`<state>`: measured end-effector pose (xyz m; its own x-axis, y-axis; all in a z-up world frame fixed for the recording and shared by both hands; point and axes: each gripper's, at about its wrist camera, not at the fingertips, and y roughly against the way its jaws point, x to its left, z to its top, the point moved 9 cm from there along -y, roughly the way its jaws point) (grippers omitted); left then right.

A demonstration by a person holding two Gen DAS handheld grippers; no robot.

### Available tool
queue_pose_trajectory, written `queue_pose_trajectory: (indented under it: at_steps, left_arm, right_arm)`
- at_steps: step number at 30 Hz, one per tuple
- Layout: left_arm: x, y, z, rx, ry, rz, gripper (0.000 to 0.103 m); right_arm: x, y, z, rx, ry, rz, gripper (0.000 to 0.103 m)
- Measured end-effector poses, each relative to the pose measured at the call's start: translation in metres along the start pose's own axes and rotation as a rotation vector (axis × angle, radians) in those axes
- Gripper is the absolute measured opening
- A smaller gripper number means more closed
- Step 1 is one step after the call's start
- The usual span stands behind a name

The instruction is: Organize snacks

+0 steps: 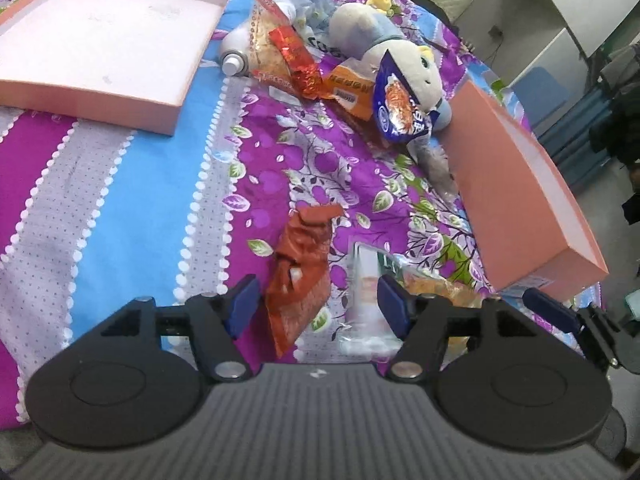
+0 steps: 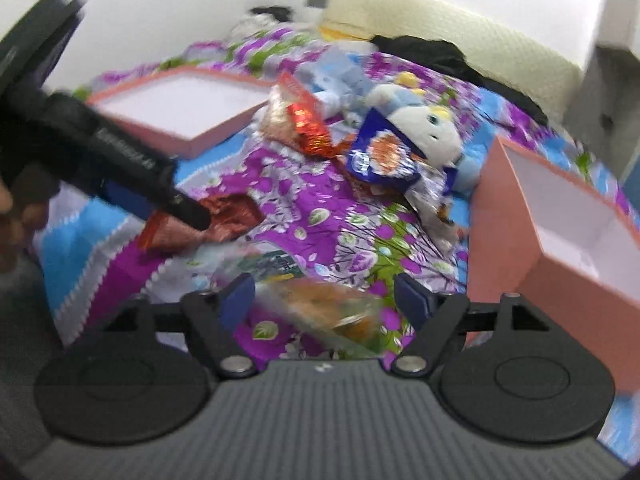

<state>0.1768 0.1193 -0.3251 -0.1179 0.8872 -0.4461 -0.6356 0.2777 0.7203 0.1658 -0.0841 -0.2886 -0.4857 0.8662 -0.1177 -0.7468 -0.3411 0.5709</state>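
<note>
Left wrist view: the left gripper has its jaws apart, with the crumpled red snack wrapper lying on the bedspread between the pads, its long axis running from 12 to 6 o'clock. In the right wrist view the right gripper is likewise spread, a clear packet of orange snacks loose between its pads, untouched. The pink box sits at 2 o'clock, nearer the right hand. The other pink tray lies at 10 o'clock from the left.
</note>
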Motion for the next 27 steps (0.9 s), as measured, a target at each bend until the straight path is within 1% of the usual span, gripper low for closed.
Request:
queue_pose_trajectory:
  at_steps: [2, 4, 5, 7, 9, 10, 13, 15, 17, 22, 23, 24, 26, 27]
  left_arm:
    - [0.000, 0.001, 0.003, -0.014, -0.015, 0.021, 0.070]
    - [0.000, 0.001, 0.005, -0.018, -0.016, 0.021, 0.070]
    - [0.000, 0.001, 0.005, -0.016, -0.020, 0.022, 0.070]
    - [0.000, -0.001, 0.004, -0.013, -0.042, 0.035, 0.070]
    - [-0.001, -0.006, 0.002, -0.008, -0.072, 0.046, 0.070]
    - [-0.002, -0.008, 0.000, -0.004, -0.082, 0.048, 0.070]
    - [-0.004, -0.016, -0.004, 0.001, -0.113, 0.069, 0.070]
    - [-0.004, -0.021, -0.006, 0.006, -0.122, 0.080, 0.070]
    - [-0.004, -0.026, -0.007, 0.007, -0.130, 0.094, 0.069]
    - [-0.007, -0.032, -0.005, 0.006, -0.161, 0.115, 0.068]
    - [-0.008, -0.033, -0.005, 0.006, -0.166, 0.119, 0.067]
    - [-0.008, -0.034, -0.005, 0.006, -0.170, 0.128, 0.064]
    - [-0.008, -0.037, -0.005, 0.005, -0.184, 0.154, 0.060]
    - [-0.008, -0.037, -0.005, 0.002, -0.190, 0.166, 0.057]
  right_arm:
    - [-0.012, -0.001, -0.001, 0.006, -0.117, 0.021, 0.078]
    - [-0.025, -0.003, -0.002, 0.007, -0.249, 0.066, 0.078]
    - [-0.028, -0.004, -0.004, 0.010, -0.297, 0.074, 0.078]
    - [-0.032, -0.010, -0.009, 0.035, -0.359, 0.095, 0.078]
    - [-0.031, -0.020, -0.016, 0.067, -0.393, 0.111, 0.078]
    - [-0.030, -0.025, -0.020, 0.089, -0.405, 0.117, 0.078]
    - [-0.026, -0.033, -0.026, 0.117, -0.421, 0.131, 0.078]
    - [-0.025, -0.036, -0.025, 0.121, -0.424, 0.142, 0.077]
    - [-0.024, -0.040, -0.025, 0.132, -0.422, 0.133, 0.077]
    - [-0.024, -0.048, -0.029, 0.161, -0.443, 0.148, 0.074]
    - [-0.023, -0.050, -0.032, 0.172, -0.446, 0.155, 0.074]
    - [-0.022, -0.052, -0.034, 0.184, -0.451, 0.161, 0.073]
    - [-0.019, -0.053, -0.036, 0.184, -0.438, 0.161, 0.072]
    - [-0.018, -0.053, -0.035, 0.183, -0.427, 0.159, 0.070]
